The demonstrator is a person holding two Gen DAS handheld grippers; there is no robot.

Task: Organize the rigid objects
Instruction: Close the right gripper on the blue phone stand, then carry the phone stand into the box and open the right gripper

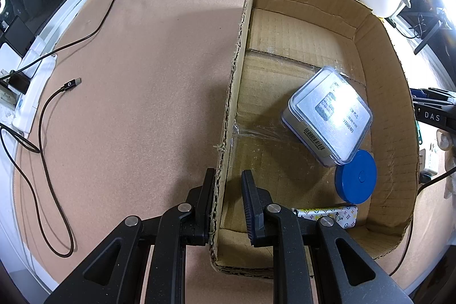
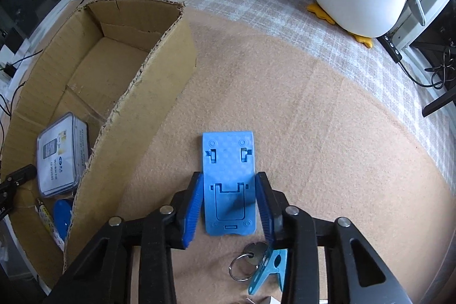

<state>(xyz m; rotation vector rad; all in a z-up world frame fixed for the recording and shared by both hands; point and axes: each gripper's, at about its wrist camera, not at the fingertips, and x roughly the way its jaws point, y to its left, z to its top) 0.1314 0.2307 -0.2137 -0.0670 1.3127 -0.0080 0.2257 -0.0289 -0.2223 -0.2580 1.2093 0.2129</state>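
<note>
1. Hidden or cut off: in the right wrist view the cardboard box [image 2: 136, 93] wall conceals most of the blue round lid [image 2: 61, 214] and the patterned flat item [image 2: 47, 218]; the label text on the clear case [image 2: 57, 153] is illegible.
2. The blue phone stand [image 2: 228, 184] lies flat on the tan mat [image 2: 313, 118], just right of the box, long axis pointing away from the camera.
3. The right gripper [image 2: 229, 201] has its pads closed against the stand's long edges.
4. The left gripper [image 1: 228, 204] is clamped on the box's left wall.
</note>
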